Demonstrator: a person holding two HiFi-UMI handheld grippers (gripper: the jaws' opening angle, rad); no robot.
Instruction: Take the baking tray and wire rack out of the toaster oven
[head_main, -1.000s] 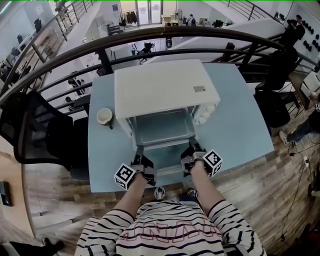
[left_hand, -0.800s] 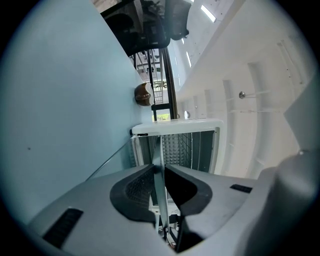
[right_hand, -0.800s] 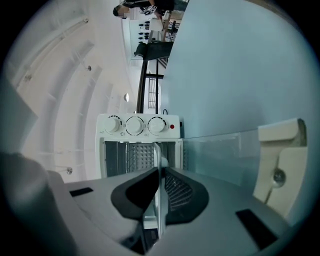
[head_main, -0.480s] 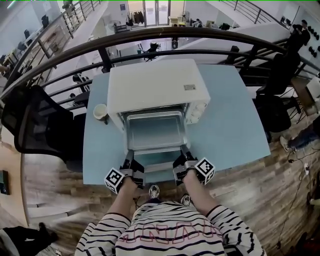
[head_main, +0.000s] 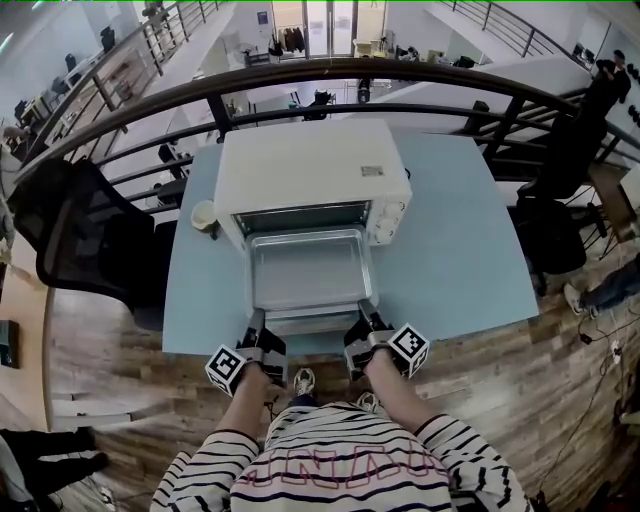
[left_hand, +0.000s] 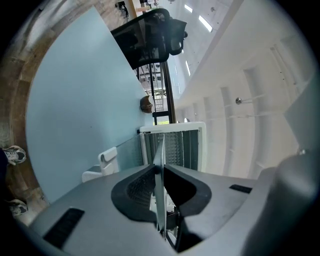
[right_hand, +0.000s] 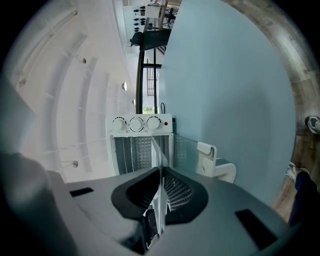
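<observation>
My left hand-held gripper (head_main: 257, 325) and right hand-held gripper (head_main: 364, 320) clamp the shiny metal baking tray (head_main: 308, 272), mostly out of the white toaster oven (head_main: 310, 165) toward six o'clock; I judge the wire rack not yet out.

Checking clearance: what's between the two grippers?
Head view: the baking tray, its near edge running from left gripper to right gripper; jaws shut on it in both gripper views.

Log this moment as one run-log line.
left tool: shut on baking tray edge | right tool: shut on baking tray edge | baking tray: mostly out of toaster oven
</observation>
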